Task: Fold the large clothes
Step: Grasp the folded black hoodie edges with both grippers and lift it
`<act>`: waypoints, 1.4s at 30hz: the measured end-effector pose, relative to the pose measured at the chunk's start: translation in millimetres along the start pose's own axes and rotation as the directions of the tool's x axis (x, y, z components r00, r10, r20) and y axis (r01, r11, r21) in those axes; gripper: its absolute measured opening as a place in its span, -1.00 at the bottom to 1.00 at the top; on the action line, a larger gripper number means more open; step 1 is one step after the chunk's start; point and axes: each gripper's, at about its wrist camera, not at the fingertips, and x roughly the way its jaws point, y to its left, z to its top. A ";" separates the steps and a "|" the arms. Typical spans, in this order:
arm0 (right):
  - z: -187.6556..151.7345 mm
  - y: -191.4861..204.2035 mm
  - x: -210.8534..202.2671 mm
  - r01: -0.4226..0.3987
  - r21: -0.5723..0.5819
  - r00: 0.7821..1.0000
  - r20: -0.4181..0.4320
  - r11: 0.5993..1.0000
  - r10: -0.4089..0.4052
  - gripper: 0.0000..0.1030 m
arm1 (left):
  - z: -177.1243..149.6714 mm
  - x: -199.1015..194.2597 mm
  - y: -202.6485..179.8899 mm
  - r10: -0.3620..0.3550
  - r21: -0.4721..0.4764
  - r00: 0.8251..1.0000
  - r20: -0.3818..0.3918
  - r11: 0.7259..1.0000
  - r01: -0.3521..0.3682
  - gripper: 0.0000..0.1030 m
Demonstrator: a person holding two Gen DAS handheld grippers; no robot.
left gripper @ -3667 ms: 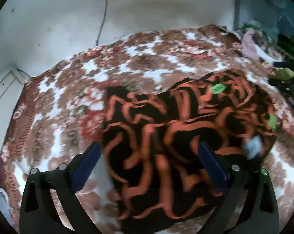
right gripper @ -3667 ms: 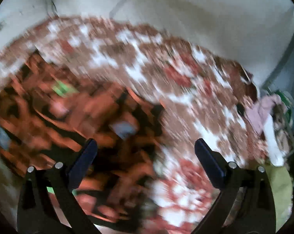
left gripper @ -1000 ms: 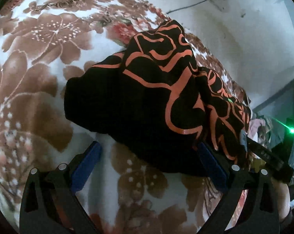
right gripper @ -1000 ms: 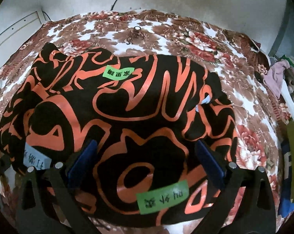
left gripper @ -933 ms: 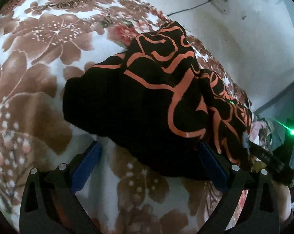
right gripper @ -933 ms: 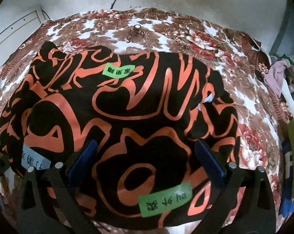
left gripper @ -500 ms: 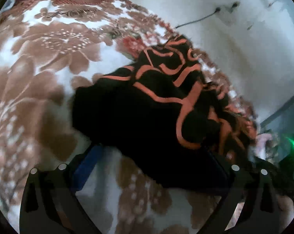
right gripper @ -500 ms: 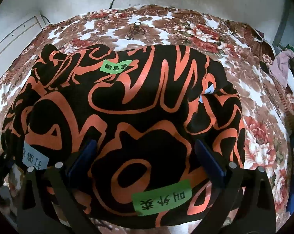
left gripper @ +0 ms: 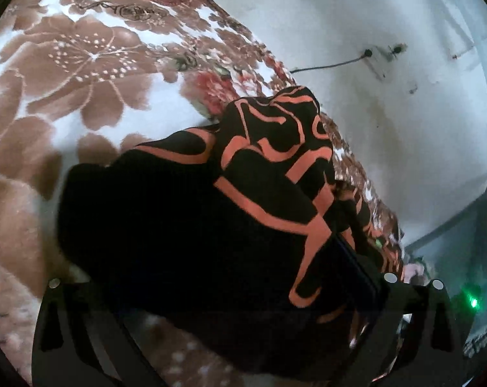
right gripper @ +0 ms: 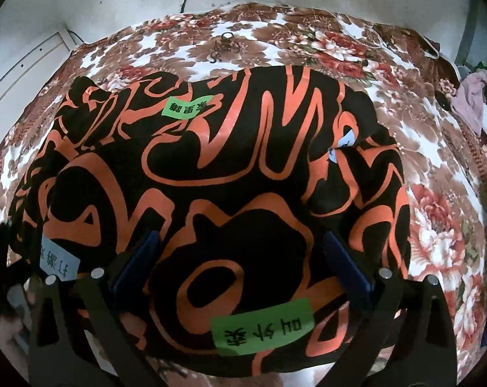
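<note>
A black garment with orange swirls (right gripper: 211, 167) lies roughly folded on the floral blanket (right gripper: 437, 225). It carries green tags (right gripper: 190, 108) and pale paper labels (right gripper: 58, 262). My right gripper (right gripper: 242, 261) hovers open over the garment's near edge, its blue pads (right gripper: 137, 258) spread wide with cloth between them. In the left wrist view the same garment (left gripper: 185, 219) bulges up at its end. My left gripper (left gripper: 211, 274) is pushed in low at that end and stands open. Cloth drapes over its left finger, and only the right finger (left gripper: 350, 267) shows.
The blanket (left gripper: 66, 64) covers a bed against a white wall (left gripper: 388, 129) with a cable and socket (left gripper: 366, 53). A heap of clothes (right gripper: 472, 103) lies at the bed's right end. A small metal item (right gripper: 226, 37) rests on the blanket beyond the garment.
My left gripper has moved forward into the garment's end, so cloth now covers its fingers. The right gripper has edged slightly closer over the near edge; the garment has barely shifted.
</note>
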 end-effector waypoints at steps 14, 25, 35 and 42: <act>-8.4 -0.7 12.5 0.017 0.043 1.000 -0.004 0.999 -0.017 0.91 | 13.0 34.1 -17.4 -0.008 -0.042 1.000 -0.013 0.999 0.007 0.89; -16.1 4.5 8.0 0.032 0.054 0.999 0.017 0.998 -0.032 0.91 | 8.6 35.4 -2.3 -0.022 -0.021 1.000 -0.002 1.000 0.022 0.48; -16.0 11.5 10.1 0.075 0.020 0.997 0.000 0.997 -0.075 0.91 | 13.7 10.2 -44.7 0.076 0.129 0.997 0.034 0.988 -0.080 -0.49; -18.5 15.0 13.6 0.122 -0.002 0.993 0.008 0.993 -0.122 0.91 | 20.1 -1.6 -83.8 0.097 0.296 0.994 0.057 0.949 -0.110 -0.58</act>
